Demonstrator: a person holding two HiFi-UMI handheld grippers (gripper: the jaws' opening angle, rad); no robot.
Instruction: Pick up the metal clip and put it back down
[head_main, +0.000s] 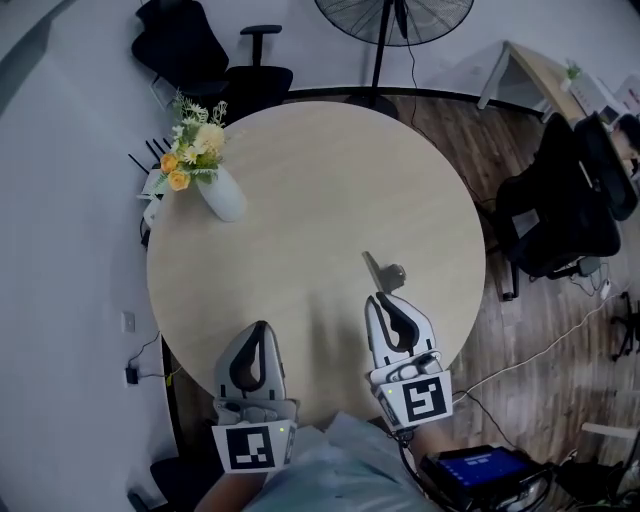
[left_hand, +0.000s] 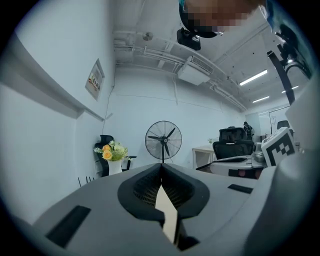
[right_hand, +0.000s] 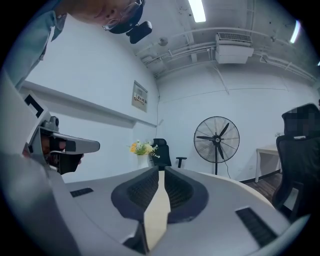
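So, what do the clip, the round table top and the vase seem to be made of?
The clip looks like metal: dull grey with a faint sheen, though it is small here. The table top is pale beige and matte, wood or wood-look laminate; I cannot tell which. The vase is white and smooth, probably ceramic or plastic.

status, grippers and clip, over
Left hand-held gripper shut, empty. Right hand-held gripper shut, empty. Clip on table, just ahead of right, not held. Nothing between.
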